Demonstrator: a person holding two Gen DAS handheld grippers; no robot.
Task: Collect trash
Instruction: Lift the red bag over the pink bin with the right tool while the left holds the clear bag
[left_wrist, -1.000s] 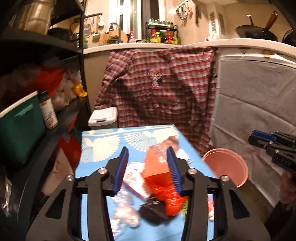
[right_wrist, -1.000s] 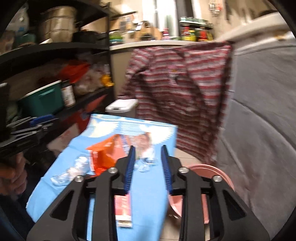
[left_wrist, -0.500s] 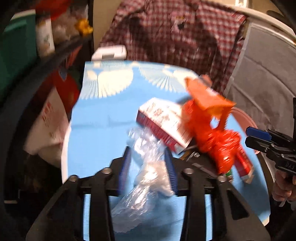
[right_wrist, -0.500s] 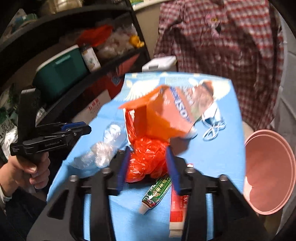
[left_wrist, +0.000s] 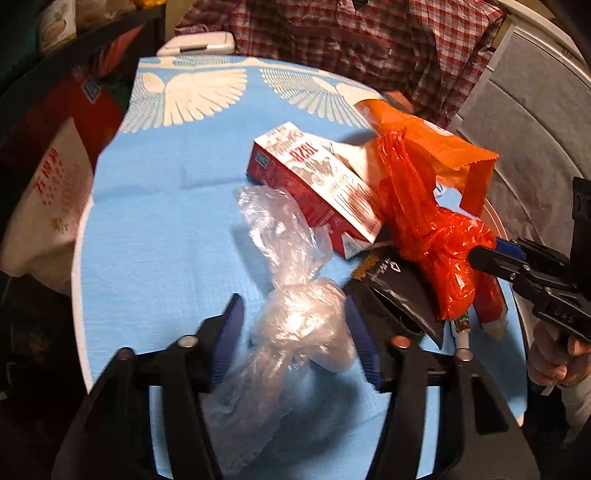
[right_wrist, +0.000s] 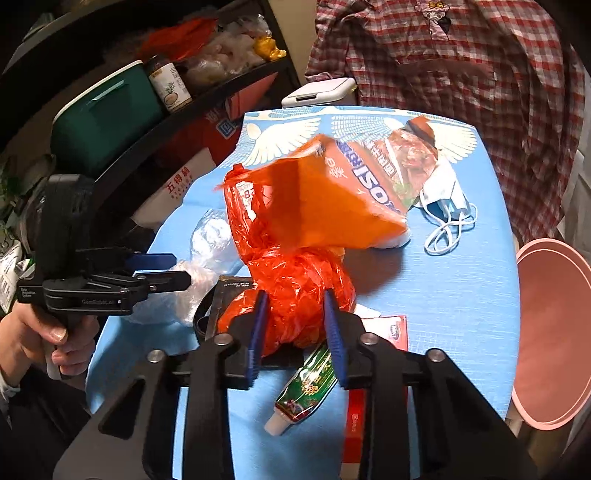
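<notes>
Tilting downward, the right claw (right_wrist: 293, 325) is closing around the red bag (right_wrist: 295, 288); left claw (left_wrist: 295, 332) straddles the clear bag (left_wrist: 295, 325).

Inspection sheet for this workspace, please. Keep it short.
Surface: blue table cover, wing print, littered.
Job's things: clear bag, red bag, orange snack pack, red carton, toothpaste tube, face mask, black pouch.
Clutter: green box and jar on side shelf.
Grippers: left tongs open around clear bag; right tongs closing, pads on red bag.
Cables: nothing seen.
Surroundings: plaid shirt hanging behind, pink basin beside table.
</notes>
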